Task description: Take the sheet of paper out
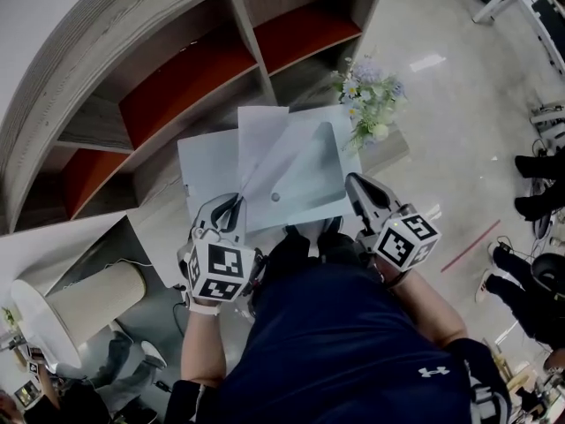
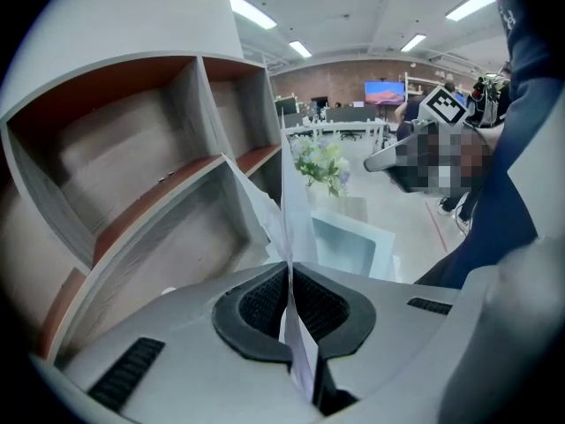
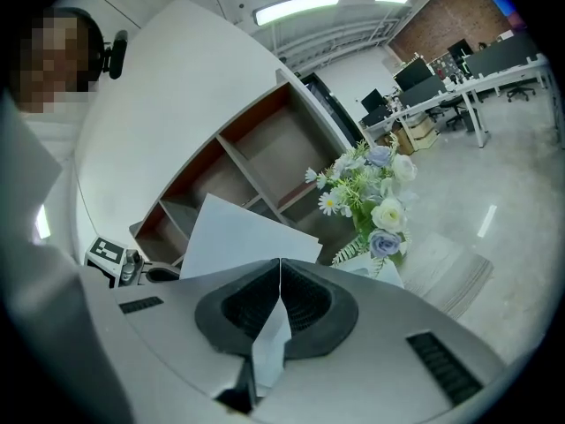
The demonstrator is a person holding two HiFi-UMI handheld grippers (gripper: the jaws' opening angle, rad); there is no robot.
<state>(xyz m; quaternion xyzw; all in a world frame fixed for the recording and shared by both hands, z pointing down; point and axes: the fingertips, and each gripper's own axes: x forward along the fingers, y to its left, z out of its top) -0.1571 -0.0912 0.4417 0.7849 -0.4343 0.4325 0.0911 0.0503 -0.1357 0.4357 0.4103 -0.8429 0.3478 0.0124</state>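
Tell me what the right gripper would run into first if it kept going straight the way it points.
The right gripper, shut on the folder, would likely meet the white sheet raised just ahead of its jaws first, then the shelf unit. Depth is hard to judge.

A curved shelf unit (image 1: 177, 87) with red-brown boards fills the upper left. Pale flowers (image 1: 371, 104) stand at upper right. At lower left is a cream cylinder (image 1: 93, 303), perhaps a lampshade.

We lose the lower part of the sheet of paper (image 2: 284, 228) inside the left gripper (image 2: 289, 270). The right gripper (image 3: 280, 265) hides the folder (image 3: 238, 237) along its near edge.
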